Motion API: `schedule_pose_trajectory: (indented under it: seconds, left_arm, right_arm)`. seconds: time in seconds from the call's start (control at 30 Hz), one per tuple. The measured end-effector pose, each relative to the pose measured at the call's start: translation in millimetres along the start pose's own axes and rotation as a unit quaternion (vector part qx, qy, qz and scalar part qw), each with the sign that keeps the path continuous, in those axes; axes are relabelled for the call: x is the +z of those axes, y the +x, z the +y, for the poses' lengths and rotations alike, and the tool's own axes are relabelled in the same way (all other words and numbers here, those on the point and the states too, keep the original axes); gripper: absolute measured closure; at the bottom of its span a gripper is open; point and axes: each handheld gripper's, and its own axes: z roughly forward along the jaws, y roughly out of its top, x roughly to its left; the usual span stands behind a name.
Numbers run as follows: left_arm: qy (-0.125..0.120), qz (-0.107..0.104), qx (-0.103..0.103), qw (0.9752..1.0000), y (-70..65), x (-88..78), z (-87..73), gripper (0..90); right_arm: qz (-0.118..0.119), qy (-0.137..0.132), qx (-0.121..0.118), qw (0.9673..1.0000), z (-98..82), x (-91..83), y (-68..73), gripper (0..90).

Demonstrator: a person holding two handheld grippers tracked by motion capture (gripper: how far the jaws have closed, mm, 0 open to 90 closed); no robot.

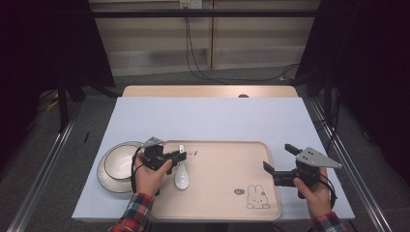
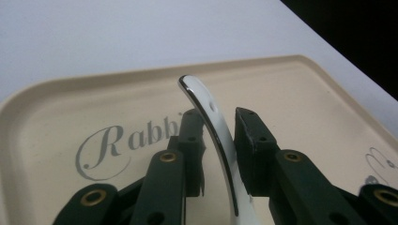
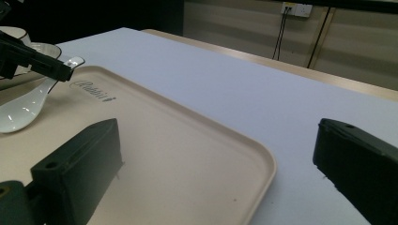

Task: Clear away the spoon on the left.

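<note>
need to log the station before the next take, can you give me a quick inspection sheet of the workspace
surface: pale cloth over a wooden table, beige rabbit-print tray on it
job's things: white spoon on the tray; white bowl left of the tray
clutter: nothing seen
grippers: left hand-held gripper has its jaws around the spoon handle, contact not clear; right hand-held gripper open at the tray's right edge
cables: black cable from the left hand-held gripper; wall cables behind
surroundings: grey floor, metal rails
</note>
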Motion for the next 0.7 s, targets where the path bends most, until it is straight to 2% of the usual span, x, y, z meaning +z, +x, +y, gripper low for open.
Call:
schedule_pose_trajectory:
  seconds: [0.13, 0.33, 0.37, 0.53, 0.7]
  left_arm:
    - [0.001, 0.014, -0.002, 0.9999, -0.3, 6.4, -0.6, 70.4]
    - [0.004, 0.023, -0.001, 0.9997, 1.4, 8.0, -0.5, 69.4]
    - [0.0, 0.023, -0.007, 0.9997, 1.1, 9.3, -0.8, 69.4]
    - [0.004, 0.03, -0.011, 0.9995, 2.3, 10.3, -0.8, 68.9]
    - [-0.002, 0.043, -0.003, 0.9991, 2.6, 8.1, 1.0, 58.1]
  right_arm:
    - [0.0, 0.0, 0.002, 1.0, -0.2, -0.4, -0.3, 1.1]
    - [0.003, -0.001, 0.002, 1.0, -0.4, -0.5, -0.4, 1.1]
    - [0.004, 0.001, 0.002, 1.0, -0.4, -0.7, -0.6, 1.1]
    - [0.005, 0.0, 0.002, 1.0, -0.3, -0.8, -0.8, 1.1]
    - [0.004, 0.001, 0.002, 1.0, -0.6, -0.7, -0.5, 1.1]
